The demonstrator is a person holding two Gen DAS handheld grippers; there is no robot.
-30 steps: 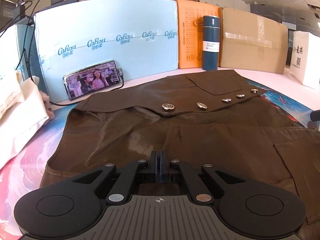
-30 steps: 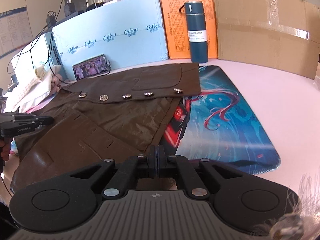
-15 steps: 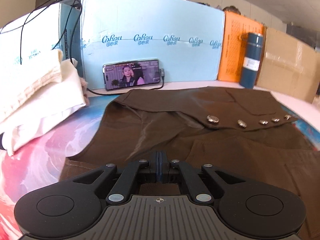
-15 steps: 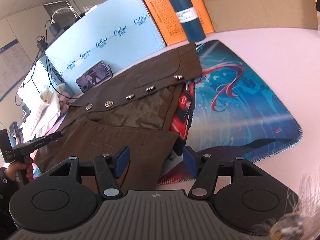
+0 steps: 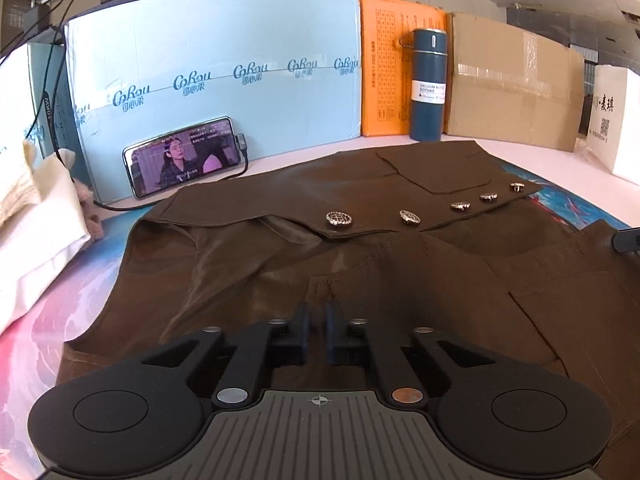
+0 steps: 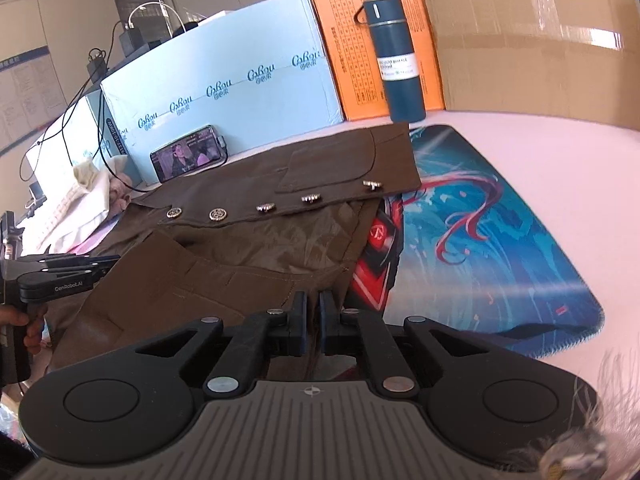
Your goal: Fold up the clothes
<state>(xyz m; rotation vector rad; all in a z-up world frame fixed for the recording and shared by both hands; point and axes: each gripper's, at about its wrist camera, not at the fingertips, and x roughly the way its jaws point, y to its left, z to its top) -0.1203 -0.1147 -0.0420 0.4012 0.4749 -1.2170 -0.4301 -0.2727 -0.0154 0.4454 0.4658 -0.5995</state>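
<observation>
- Brown, faintly glossy vest (image 5: 280, 264) with metal buttons (image 5: 339, 217) lies spread on the printed mat (image 6: 500, 248) covering the worktop, one front panel turned open.
- Soft and limp, its satin lining looks slippery; layers may slide apart.
- Left hand-held gripper (image 5: 316, 326) and right hand-held gripper (image 6: 313, 322) are each pressed together, pinching the near hem.
- Best hold: stitched edges and corners, taking both layers together.

A phone (image 5: 184, 156) leaned against a pale blue box (image 5: 216, 76) at upper left. A dark blue bottle (image 5: 429, 84) stood before an orange box (image 5: 384, 72) beside a cardboard box (image 5: 516, 84).
</observation>
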